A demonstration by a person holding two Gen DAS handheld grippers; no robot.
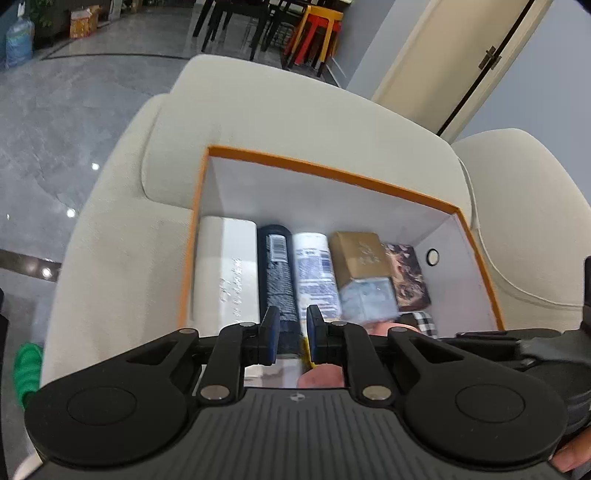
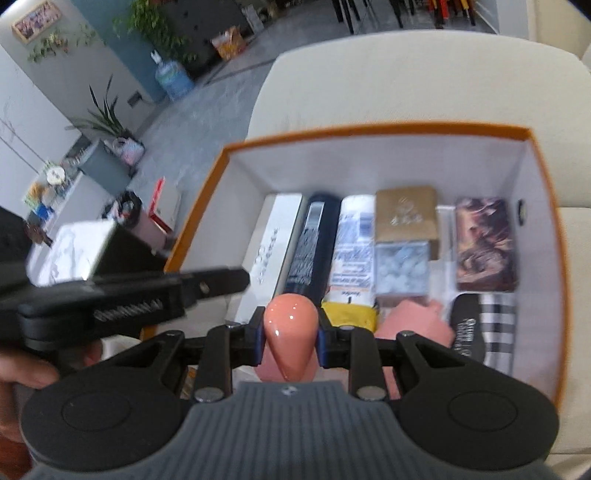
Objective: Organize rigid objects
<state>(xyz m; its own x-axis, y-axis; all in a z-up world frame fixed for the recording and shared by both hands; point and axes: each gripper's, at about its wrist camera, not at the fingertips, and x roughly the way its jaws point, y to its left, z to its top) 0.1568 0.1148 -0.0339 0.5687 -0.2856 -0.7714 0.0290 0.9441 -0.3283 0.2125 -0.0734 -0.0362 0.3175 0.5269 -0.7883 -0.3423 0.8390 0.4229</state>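
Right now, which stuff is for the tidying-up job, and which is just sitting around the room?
For the job:
orange box
pink bottle in the right gripper
white carton
dark tube
gold box

Just lying about:
water jug
potted plant
stools

Left gripper (image 1: 290, 334) empty, jaws at their narrowest with a gap between the pads, hovering over the near edge of the orange-rimmed box (image 1: 332, 173), which sits on a cream sofa (image 1: 258, 110). Inside the box, from its left wall rightward: white carton (image 1: 227, 269), dark tube (image 1: 277, 273), white tube (image 1: 314, 273), tan box (image 1: 360, 254) with a clear pack (image 1: 367, 299) in front of it, then a brown patterned pack (image 1: 406, 275). Pink object (image 1: 391, 328) and checked item (image 1: 424, 321) at the box's near right, partly hidden.
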